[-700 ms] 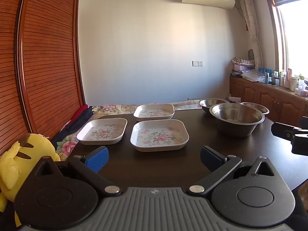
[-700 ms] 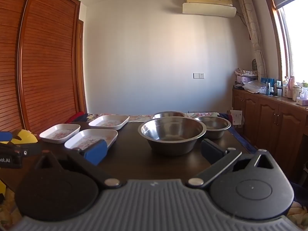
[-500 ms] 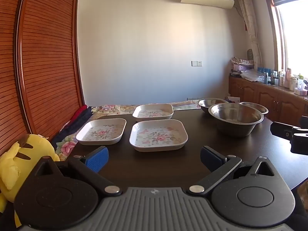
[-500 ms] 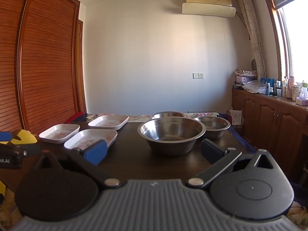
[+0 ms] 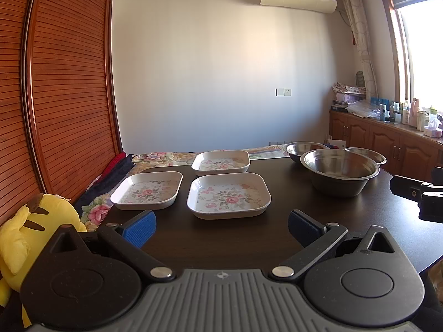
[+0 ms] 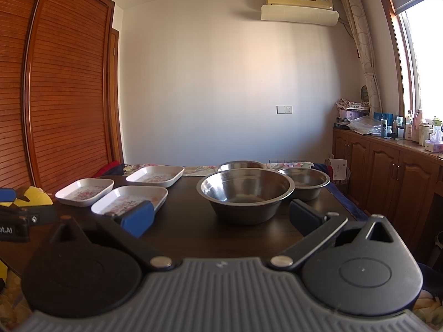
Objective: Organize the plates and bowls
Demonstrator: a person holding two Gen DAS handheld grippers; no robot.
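This is looking like a room in a home, used for dining. A dark wooden table (image 5: 249, 243) is standing before a slatted wooden wardrobe (image 5: 63, 105), an air conditioner (image 6: 300, 7) is hanging on the white wall, bottles (image 6: 409, 128) are crowding a low wooden cabinet (image 6: 387, 168) under the window, and a yellow plush toy (image 5: 30, 229) is sitting beside the table.
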